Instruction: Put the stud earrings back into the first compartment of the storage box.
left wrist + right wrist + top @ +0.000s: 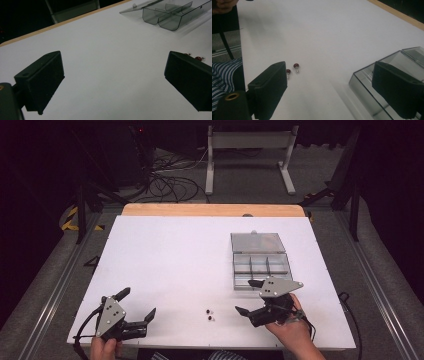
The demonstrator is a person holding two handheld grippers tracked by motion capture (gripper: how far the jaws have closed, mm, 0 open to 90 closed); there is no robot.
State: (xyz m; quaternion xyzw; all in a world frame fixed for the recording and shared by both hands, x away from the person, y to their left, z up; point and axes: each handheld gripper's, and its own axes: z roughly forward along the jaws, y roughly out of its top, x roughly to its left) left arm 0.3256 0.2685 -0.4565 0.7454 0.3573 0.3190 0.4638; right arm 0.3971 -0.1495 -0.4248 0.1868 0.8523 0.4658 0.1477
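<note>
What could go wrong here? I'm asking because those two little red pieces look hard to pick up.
The two red pieces are tiny and round-headed, lying close together on the smooth table; the wide-open right gripper might nudge one away or catch both.

The clear box sits right by the right gripper, so a swing of the hand could bump it.

The pieces lie near the table's front edge and could roll off.

The surface (165,265) lies bare across its left and middle, open for passing. On the right, the clear box (261,269) with its raised lid (257,242) blocks the way. Two small red beads (209,314) lie near the front edge, between the two tongs.
</note>
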